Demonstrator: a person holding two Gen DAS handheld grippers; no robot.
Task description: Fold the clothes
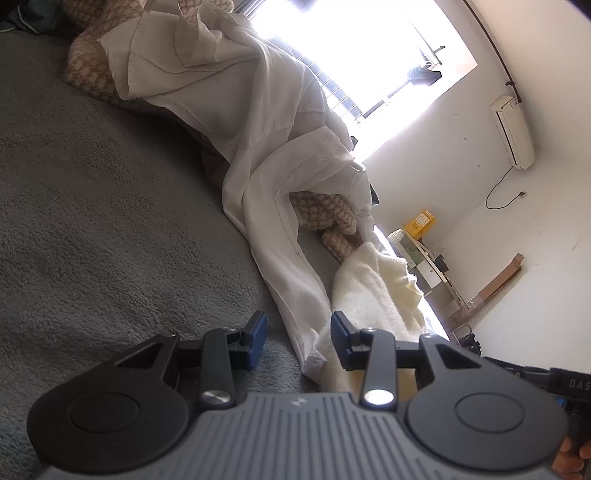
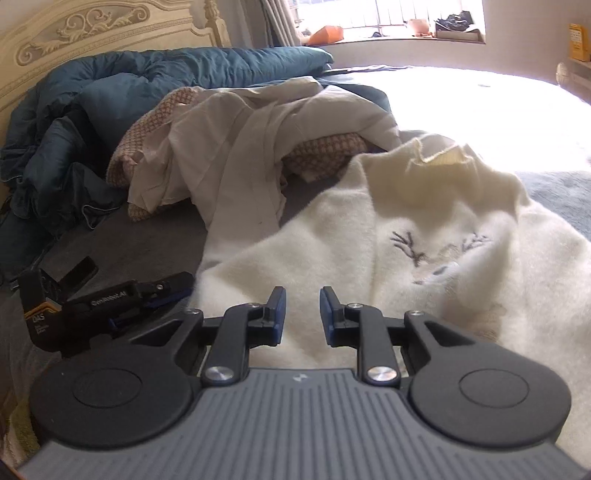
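A cream fluffy sweater [image 2: 424, 236] with grey antler embroidery lies spread on the grey fleece bed [image 1: 110, 221]. My right gripper [image 2: 303, 310] hovers over its lower part, open, with a clear gap between the blue pads and nothing in them. In the left wrist view the same sweater [image 1: 373, 291] lies beside a long white garment [image 1: 280, 192]. My left gripper [image 1: 299, 332] stands open low over the bed. The white garment's end lies between its fingers, and the pads do not press on it. The left gripper [image 2: 181, 286] also shows at the sweater's left edge.
A beige houndstooth garment [image 2: 147, 125] lies under the white one. A bunched blue duvet [image 2: 92, 110] sits by the carved headboard [image 2: 92, 33]. Beyond the bed are a bright window [image 1: 354, 48], a wall air conditioner [image 1: 513, 129] and a cluttered shelf [image 1: 428, 258].
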